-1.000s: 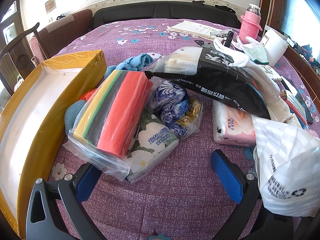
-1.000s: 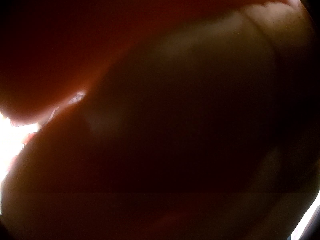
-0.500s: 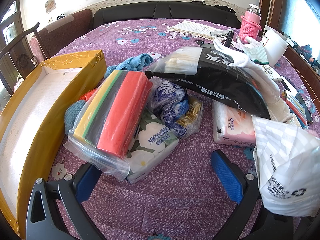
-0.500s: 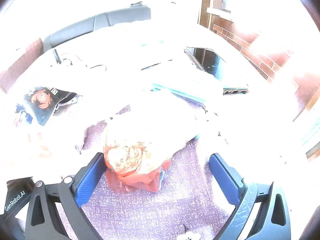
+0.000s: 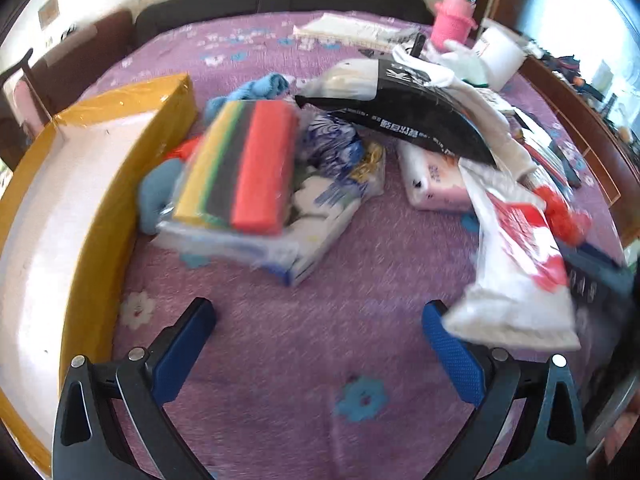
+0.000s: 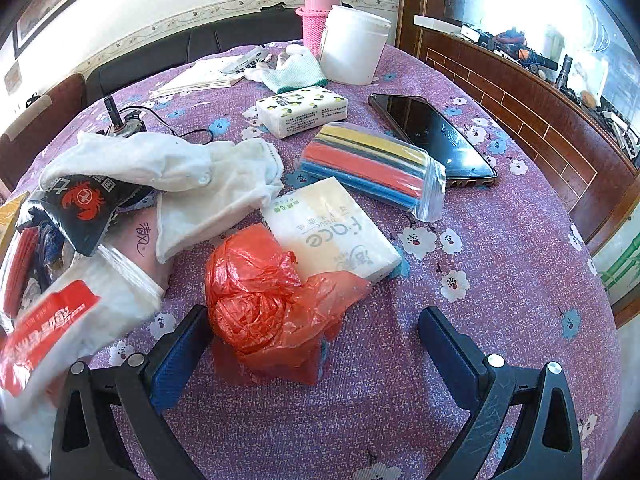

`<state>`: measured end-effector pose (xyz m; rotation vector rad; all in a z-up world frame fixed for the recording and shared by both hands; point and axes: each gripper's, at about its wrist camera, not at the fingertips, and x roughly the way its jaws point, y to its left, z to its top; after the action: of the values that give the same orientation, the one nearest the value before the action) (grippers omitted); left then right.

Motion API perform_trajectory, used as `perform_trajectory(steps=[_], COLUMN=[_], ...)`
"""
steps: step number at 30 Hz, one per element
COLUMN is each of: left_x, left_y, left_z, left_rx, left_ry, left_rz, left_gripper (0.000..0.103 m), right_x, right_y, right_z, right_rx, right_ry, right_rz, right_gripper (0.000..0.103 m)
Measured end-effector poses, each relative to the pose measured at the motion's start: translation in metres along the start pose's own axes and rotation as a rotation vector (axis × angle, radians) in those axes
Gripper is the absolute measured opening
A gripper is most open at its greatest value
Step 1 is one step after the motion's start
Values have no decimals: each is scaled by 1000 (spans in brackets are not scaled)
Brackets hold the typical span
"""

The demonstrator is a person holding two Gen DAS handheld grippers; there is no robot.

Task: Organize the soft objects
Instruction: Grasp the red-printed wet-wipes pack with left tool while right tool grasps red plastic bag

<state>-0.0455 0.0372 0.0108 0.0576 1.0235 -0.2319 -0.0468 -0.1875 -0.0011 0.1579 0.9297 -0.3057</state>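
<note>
While both tongs (image 5: 318, 344) (image 6: 312, 344) gape empty, a red bag (image 6: 268, 304) crowds the right pair.

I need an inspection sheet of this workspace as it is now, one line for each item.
Surface: table with purple flowered cloth, crowded.
Job's things: red plastic bag between the right tool's fingers; tissue pack behind it; bagged sponges; second bagged sponge stack; white cloth; yellow box, open, at left.
Clutter: phone; white tub; pink bottle; black snack bag.
Grippers: left tool open over bare cloth; right tool open, holding nothing.
Cables: black cord by the white cloth.
Surroundings: dark sofa behind; wooden ledge at right.
</note>
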Motion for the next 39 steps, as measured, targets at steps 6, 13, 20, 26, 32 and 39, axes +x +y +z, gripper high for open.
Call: perform_trajectory(steps=[6, 13, 20, 26, 32, 39], left_x=[-6, -3, -5, -6, -5, -20], left_y=[-10, -12, -11, -11, -13, -3], left_z=[-13, -12, -12, -14, -14, -18], left_rx=[45, 68, 103, 108, 84, 6], left_ry=[4, 10, 20, 16, 12, 29], left_rz=[55, 49, 17, 20, 39, -15], left_gripper=[103, 103, 103, 103, 103, 87], right_x=[-1, 3, 7, 4, -2, -9], right_y=[0, 7, 8, 7, 3, -9], right_z=[-2, 5, 7, 4, -3, -15], right_rx=[0, -8, 33, -34, -220, -429], right_ry=[1, 19, 14, 53, 109, 81], right_rz=[-1, 12, -11, 29, 145, 289], right_gripper=[102, 102, 103, 103, 103, 103])
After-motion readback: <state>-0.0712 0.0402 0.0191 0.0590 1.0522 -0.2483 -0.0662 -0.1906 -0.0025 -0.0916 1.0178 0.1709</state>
